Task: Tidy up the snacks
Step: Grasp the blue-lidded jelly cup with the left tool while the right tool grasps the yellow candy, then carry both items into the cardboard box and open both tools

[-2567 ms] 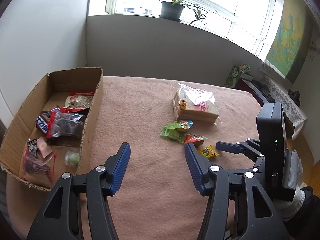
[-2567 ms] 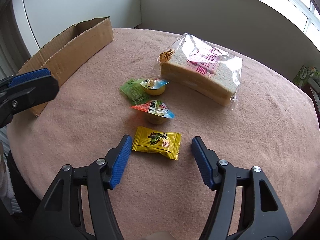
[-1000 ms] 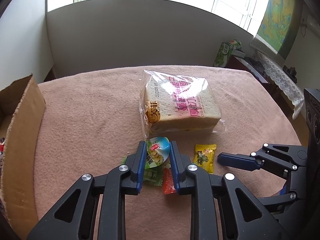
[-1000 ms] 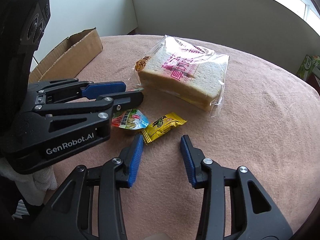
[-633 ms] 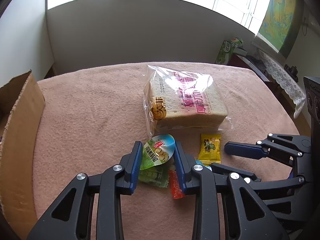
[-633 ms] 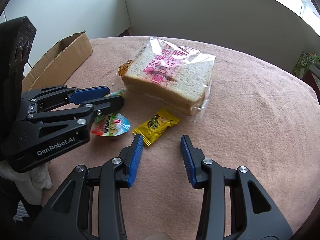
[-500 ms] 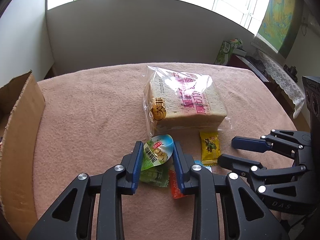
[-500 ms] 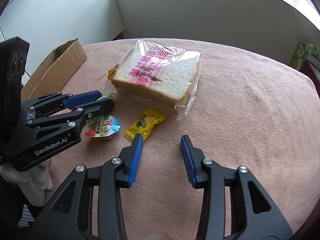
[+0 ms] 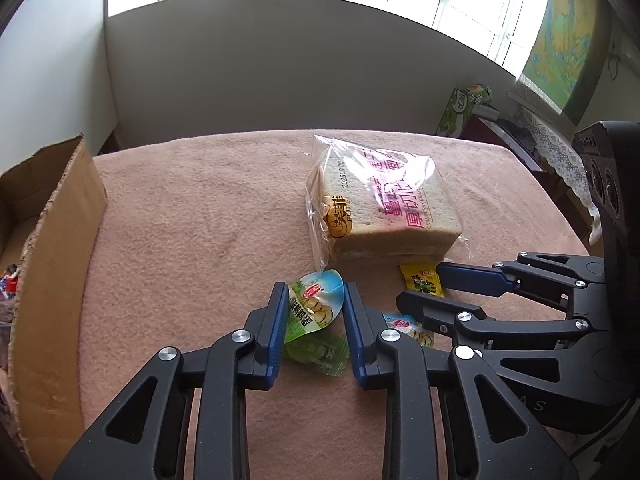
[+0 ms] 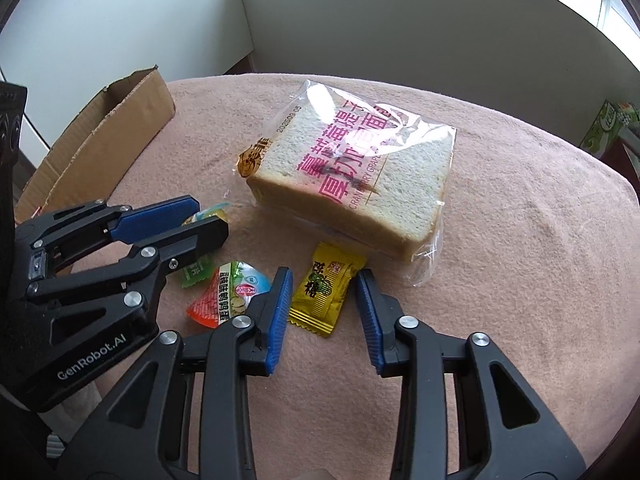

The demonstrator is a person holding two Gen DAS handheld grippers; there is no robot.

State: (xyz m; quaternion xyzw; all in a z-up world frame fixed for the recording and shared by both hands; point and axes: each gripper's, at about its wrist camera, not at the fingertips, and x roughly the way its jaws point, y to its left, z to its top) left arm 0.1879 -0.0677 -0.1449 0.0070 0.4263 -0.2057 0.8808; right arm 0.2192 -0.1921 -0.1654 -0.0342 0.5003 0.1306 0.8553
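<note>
While the left hand-held gripper (image 9: 315,300) pinches the jelly cup (image 9: 316,307) at lower centre, the right hand-held gripper (image 10: 323,291), jaws just narrowing but not yet pressing, should centre on the yellow candy (image 10: 326,288) before lifting.

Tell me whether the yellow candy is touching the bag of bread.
Cannot tell. In the right wrist view the yellow candy reaches the edge of the bag of bread, but no clear contact or gap shows.
</note>
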